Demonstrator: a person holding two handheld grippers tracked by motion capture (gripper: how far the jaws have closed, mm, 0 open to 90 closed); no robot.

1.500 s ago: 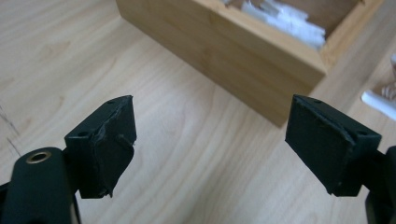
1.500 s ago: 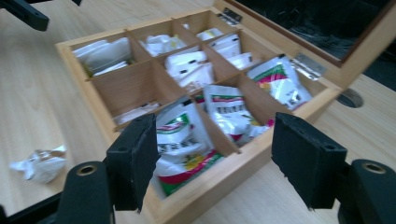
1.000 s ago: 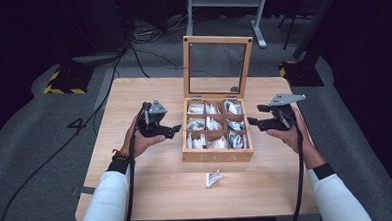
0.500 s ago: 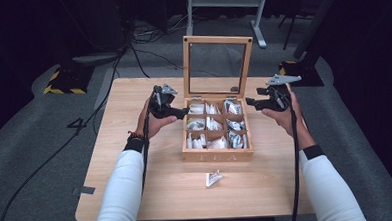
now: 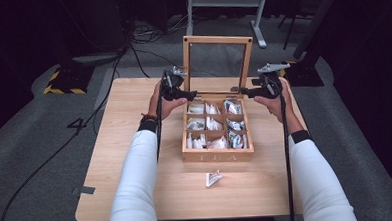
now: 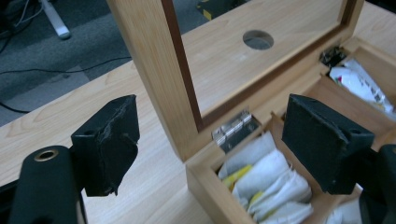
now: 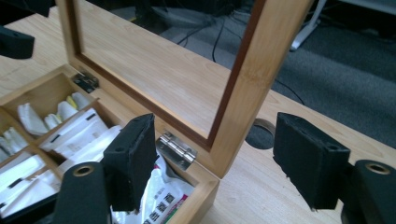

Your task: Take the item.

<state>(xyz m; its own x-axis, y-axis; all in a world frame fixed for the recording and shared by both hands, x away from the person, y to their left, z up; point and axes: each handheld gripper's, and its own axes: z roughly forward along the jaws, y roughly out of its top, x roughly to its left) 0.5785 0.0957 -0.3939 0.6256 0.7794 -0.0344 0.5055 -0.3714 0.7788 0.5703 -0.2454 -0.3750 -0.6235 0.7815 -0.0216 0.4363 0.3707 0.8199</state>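
A wooden compartment box (image 5: 217, 154) holds several white tea sachets (image 5: 207, 124), and its framed lid (image 5: 216, 41) stands upright at the back. My left gripper (image 5: 187, 95) is at the lid's lower left corner. In the left gripper view it (image 6: 212, 119) is open, jaws on either side of the lid post (image 6: 154, 70) above a hinge (image 6: 236, 123). My right gripper (image 5: 247, 92) is at the lower right corner. In the right gripper view it (image 7: 217, 140) is open astride the other post (image 7: 252, 70), near a hinge (image 7: 176, 145). Neither holds anything.
One loose sachet (image 5: 213, 178) lies on the wooden table (image 5: 120, 144) in front of the box. A round cable hole (image 7: 259, 133) is in the tabletop behind the lid. Cables and a desk frame (image 5: 224, 1) are on the grey floor beyond.
Both grippers have moved away from me, from beside the box's middle to the lid's two lower corners at the back. The box and loose sachet have not moved.
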